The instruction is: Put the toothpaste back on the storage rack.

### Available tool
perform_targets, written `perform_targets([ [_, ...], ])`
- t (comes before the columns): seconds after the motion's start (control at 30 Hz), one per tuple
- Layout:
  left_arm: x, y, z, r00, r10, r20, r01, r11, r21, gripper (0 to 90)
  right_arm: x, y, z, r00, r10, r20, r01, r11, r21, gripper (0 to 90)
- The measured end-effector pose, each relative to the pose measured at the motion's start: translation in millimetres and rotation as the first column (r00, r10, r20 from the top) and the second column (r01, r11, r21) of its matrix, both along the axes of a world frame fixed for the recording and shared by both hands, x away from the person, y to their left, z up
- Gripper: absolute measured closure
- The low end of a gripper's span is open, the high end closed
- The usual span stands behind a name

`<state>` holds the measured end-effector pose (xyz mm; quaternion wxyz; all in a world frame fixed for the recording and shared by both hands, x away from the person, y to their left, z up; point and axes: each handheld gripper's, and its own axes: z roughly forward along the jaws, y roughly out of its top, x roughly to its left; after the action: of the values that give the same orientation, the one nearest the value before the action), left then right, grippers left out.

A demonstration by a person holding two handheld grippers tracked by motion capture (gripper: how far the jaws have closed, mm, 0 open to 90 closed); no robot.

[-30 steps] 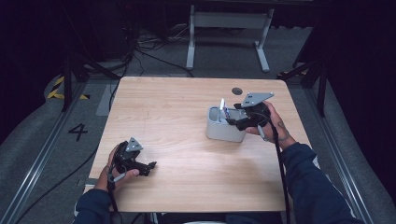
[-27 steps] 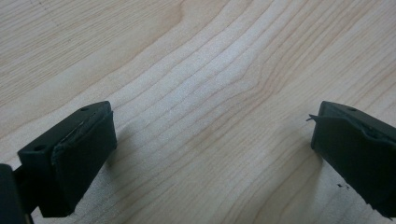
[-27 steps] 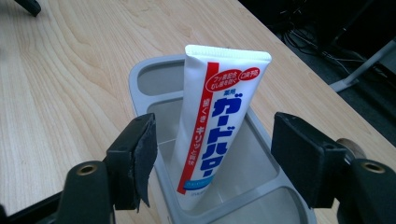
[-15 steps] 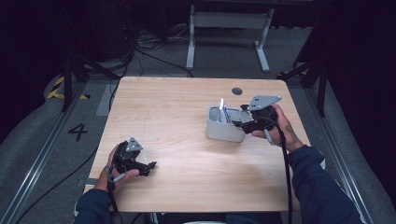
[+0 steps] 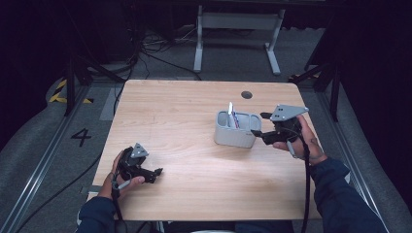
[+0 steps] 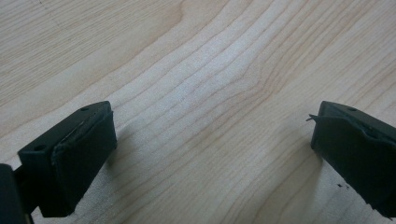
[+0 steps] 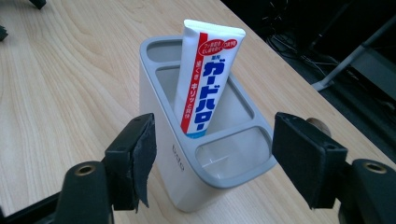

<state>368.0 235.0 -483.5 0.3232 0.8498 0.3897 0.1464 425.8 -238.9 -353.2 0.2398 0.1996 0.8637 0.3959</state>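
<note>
Wood table (image 5: 194, 111) carries the left gripper (image 5: 156, 172), jaws apart and empty, well left of the grey holder (image 5: 235, 132). Toothpaste tube (image 7: 208, 77) stands in its middle compartment. Right gripper (image 5: 258, 124), jaws apart, sits just right of the holder.

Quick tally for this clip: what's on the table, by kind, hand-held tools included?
Grey holder: 1
Toothpaste tube standing in the holder's middle compartment: 1
Hand-held tongs, both open and holding nothing: 2, left and right
Total: 4
</note>
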Motion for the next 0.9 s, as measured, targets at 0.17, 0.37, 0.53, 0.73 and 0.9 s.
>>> perform_targets([
  [0.17,0.0,0.1,0.0,1.0,0.0,0.002,0.0,1.0,0.001,0.5,-10.1,-7.0,-1.5,1.0,-0.002,0.009,0.002,1.0,-0.012,30.6],
  [0.37,-0.1,0.0,0.0,1.0,0.002,0.001,-0.002,1.0,-0.001,0.5,-20.5,-13.8,-9.5,0.9995,-0.016,0.026,0.017,0.999,-0.043,30.7],
  [0.53,-0.1,0.0,0.0,1.0,0.002,0.001,-0.002,1.0,0.0,0.5,-29.1,-18.8,-19.1,0.9993,-0.024,0.03,0.026,0.997,-0.072,30.8],
  [0.73,-0.2,0.1,0.1,1.0,0.001,0.001,-0.001,1.0,0.002,0.5,-36.3,-26.7,-31.5,0.9992,-0.037,0.016,0.038,0.997,-0.073,30.7],
  [0.9,-0.2,0.0,0.0,1.0,0.002,0.0,-0.002,1.0,0.0,0.5,-40.1,-34.7,-45.8,0.9981,-0.061,-0.007,0.06,0.994,-0.089,30.7],
])
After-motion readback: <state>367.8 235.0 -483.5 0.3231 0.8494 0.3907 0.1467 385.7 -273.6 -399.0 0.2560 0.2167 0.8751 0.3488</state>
